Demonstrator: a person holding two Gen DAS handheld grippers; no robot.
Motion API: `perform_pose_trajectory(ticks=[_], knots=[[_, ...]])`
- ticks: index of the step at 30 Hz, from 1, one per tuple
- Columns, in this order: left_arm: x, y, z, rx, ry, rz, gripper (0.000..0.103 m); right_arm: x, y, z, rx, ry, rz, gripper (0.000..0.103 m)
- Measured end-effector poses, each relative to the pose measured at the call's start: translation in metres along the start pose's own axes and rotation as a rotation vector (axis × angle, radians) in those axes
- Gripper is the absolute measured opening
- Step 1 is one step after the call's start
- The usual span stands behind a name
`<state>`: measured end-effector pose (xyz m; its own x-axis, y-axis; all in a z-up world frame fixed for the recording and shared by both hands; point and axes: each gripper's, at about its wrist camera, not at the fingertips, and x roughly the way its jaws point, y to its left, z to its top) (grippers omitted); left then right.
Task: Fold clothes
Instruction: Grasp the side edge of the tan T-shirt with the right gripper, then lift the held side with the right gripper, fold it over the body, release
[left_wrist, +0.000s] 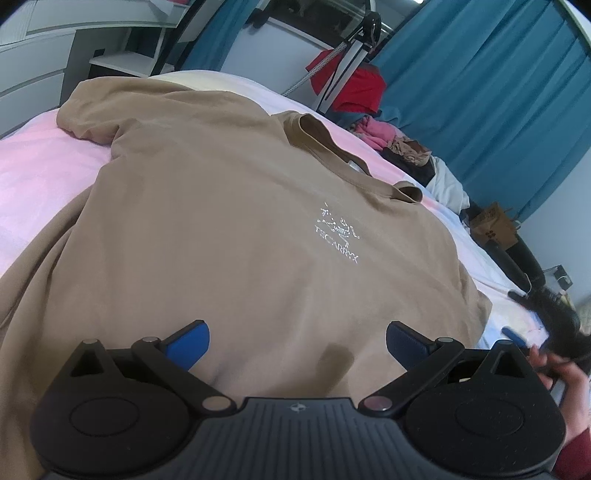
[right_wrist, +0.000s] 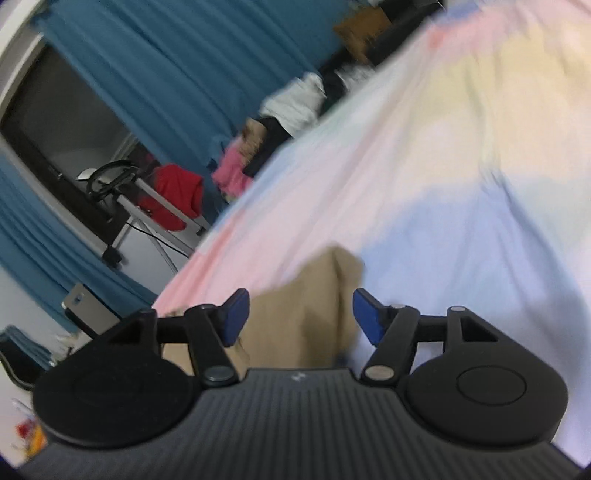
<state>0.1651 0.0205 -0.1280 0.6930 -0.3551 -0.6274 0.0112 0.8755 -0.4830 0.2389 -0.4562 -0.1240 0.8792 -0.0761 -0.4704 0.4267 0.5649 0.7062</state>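
A tan T-shirt (left_wrist: 229, 221) with a white chest logo lies spread face up on the pastel bed sheet (left_wrist: 44, 177), collar toward the far right. My left gripper (left_wrist: 297, 345) hovers open over the shirt's lower body, blue pads wide apart with nothing between them. In the blurred right wrist view, my right gripper (right_wrist: 301, 317) is open just above a tan corner of the T-shirt (right_wrist: 317, 295) that lies on the sheet (right_wrist: 443, 166). A hand (left_wrist: 561, 376) shows at the right edge of the left wrist view.
A heap of clothes (left_wrist: 391, 144) lies beside the bed's far edge, with a red garment (left_wrist: 354, 88) draped on a metal stand. Blue curtains (left_wrist: 480, 92) hang behind. White drawers (left_wrist: 33, 74) stand at the far left. A brown bag (left_wrist: 495, 221) sits on the floor.
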Motion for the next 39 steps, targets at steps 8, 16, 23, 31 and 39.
perform_pose_trajectory(ticks=[8,16,23,31,39], knots=[[0.0,0.003,0.0,-0.021,0.009,-0.002,0.103,0.047,-0.023,-0.016,0.219,0.173,0.109,0.074],[0.01,0.007,0.003,-0.038,0.019,-0.004,0.103,0.093,0.019,-0.022,0.1,0.042,0.134,0.055],[0.004,-0.003,0.01,0.048,-0.008,0.038,0.103,0.077,0.048,-0.024,-0.103,-0.11,-0.032,0.009],[-0.052,-0.019,0.026,0.225,-0.143,0.059,0.103,0.029,0.137,-0.044,-0.492,-0.324,-0.108,0.008],[-0.083,0.026,0.061,0.273,-0.212,0.192,0.103,0.03,0.246,-0.16,-0.893,-0.263,-0.047,0.009]])
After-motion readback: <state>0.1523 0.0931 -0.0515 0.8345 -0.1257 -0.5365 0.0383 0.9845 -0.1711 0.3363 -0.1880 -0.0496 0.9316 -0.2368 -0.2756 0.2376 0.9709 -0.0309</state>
